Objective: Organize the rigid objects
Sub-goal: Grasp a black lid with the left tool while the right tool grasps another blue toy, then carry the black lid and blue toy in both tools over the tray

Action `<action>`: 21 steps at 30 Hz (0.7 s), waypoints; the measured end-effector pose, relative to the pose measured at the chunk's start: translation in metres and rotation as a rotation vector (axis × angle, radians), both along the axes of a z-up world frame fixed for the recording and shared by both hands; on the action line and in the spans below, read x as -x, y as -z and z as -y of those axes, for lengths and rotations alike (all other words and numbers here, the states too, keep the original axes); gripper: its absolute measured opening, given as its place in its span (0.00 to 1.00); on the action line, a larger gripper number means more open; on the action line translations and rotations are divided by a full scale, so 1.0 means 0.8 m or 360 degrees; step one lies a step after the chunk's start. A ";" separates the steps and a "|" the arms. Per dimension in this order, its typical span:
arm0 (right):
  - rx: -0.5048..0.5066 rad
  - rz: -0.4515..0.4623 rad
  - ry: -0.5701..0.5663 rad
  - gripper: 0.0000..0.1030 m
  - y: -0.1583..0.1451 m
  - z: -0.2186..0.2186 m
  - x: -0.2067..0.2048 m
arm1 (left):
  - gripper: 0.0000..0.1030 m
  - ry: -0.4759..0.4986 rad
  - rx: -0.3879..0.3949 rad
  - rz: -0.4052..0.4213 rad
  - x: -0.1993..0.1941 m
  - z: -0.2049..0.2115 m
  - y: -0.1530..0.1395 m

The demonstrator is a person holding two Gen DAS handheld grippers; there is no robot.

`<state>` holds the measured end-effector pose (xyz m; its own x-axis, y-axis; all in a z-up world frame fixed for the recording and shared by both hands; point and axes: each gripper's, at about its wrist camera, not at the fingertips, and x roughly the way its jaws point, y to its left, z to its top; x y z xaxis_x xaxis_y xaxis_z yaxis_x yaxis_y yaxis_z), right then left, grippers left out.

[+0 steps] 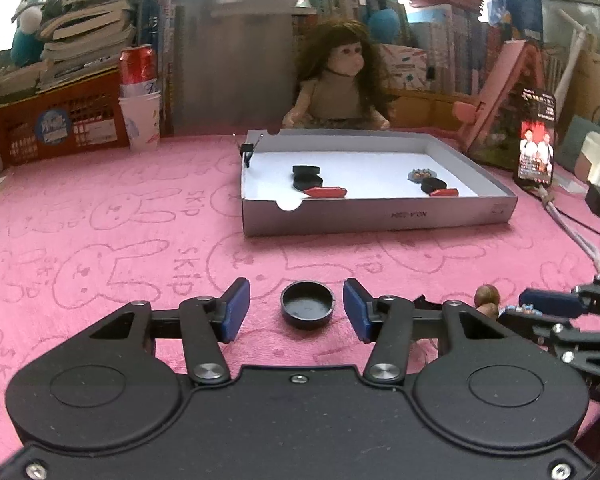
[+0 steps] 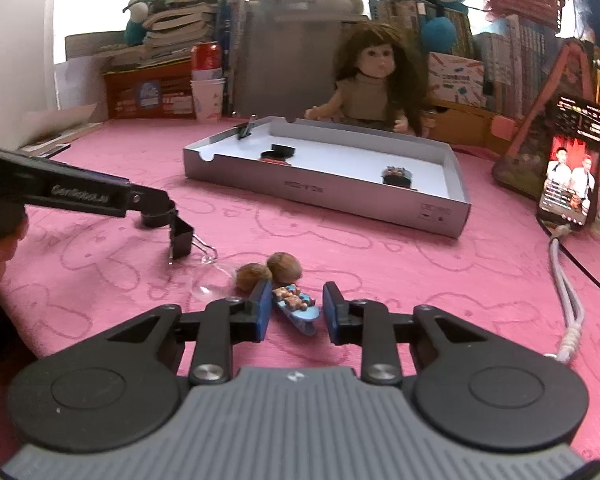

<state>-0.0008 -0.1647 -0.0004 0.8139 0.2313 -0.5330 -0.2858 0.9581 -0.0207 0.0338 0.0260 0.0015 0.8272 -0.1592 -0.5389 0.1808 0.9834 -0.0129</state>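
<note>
My left gripper (image 1: 296, 306) is open low over the pink cloth. A round black cap (image 1: 307, 305) lies between its blue pads with a gap on each side. My right gripper (image 2: 294, 312) is shut on a small toy figure on a blue board (image 2: 296, 308), which rests on the cloth. Two walnuts (image 2: 284, 266) lie just beyond that toy. A black binder clip (image 2: 182, 240) lies to their left. Farther back stands the grey box tray (image 1: 376, 216), with black caps (image 1: 306, 176), red pieces (image 1: 326, 192) and a small grey badge (image 1: 422, 174) inside it.
A doll (image 1: 340, 80) sits behind the tray. A lit phone (image 2: 572, 164) leans at the right, and its white cable (image 2: 564, 280) runs over the cloth. Paper cups topped by a red can (image 1: 140, 120), an orange crate and stacked books line the back.
</note>
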 end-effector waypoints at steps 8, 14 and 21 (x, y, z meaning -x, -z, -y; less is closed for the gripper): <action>0.0019 0.0004 -0.0007 0.40 0.002 0.000 0.001 | 0.48 0.0016 -0.0029 -0.0041 -0.007 0.010 0.014; -0.0009 -0.0021 -0.0008 0.27 0.000 0.002 0.001 | 0.29 0.0023 -0.0060 -0.0024 -0.009 0.017 0.017; -0.0031 -0.0016 0.0012 0.26 -0.007 0.005 0.001 | 0.29 -0.0017 0.0003 -0.0059 -0.015 0.014 0.010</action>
<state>-0.0016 -0.1684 0.0051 0.8103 0.2356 -0.5365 -0.2788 0.9604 0.0007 0.0459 0.0149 -0.0063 0.8082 -0.1514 -0.5691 0.1696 0.9853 -0.0213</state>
